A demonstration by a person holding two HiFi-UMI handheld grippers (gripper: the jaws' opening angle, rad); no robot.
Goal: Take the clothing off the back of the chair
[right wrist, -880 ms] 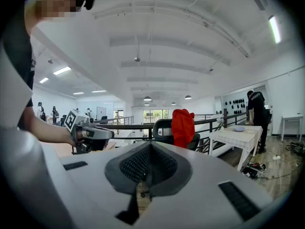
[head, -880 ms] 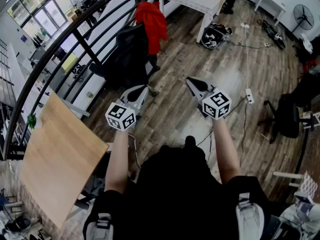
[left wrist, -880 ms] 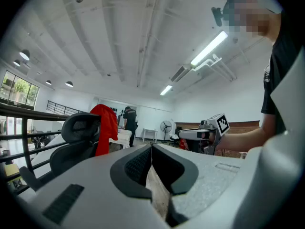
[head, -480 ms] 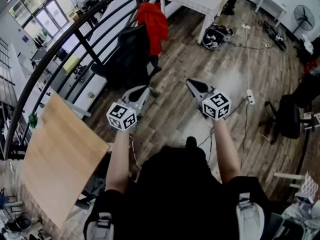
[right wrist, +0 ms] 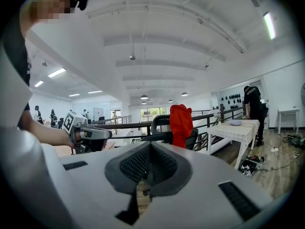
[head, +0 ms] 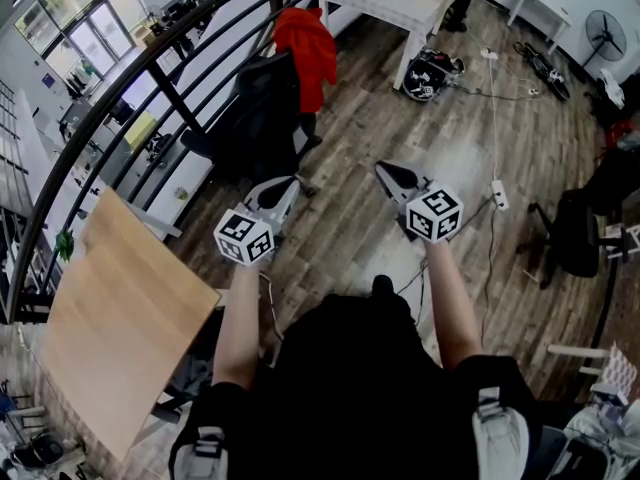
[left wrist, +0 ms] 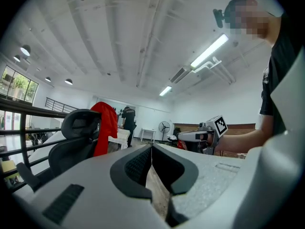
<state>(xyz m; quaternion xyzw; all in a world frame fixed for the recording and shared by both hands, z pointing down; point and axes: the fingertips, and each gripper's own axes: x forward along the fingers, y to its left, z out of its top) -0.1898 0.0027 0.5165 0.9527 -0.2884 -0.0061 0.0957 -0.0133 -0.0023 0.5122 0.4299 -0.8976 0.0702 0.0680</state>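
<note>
Hardly anything has shifted since a moment ago: my left gripper [head: 278,190] and right gripper [head: 393,176], both shut and empty, sit well short of the single red garment [head: 305,46] draped over the black chair [head: 255,118]; it looks soft and light, best pinched at its top fold.

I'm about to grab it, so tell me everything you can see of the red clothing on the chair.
The red garment is plain, soft-looking cloth, draped over the top of the black office chair's backrest and hanging limp from it in loose folds. It sits beside the black railing, near the white table.
</note>
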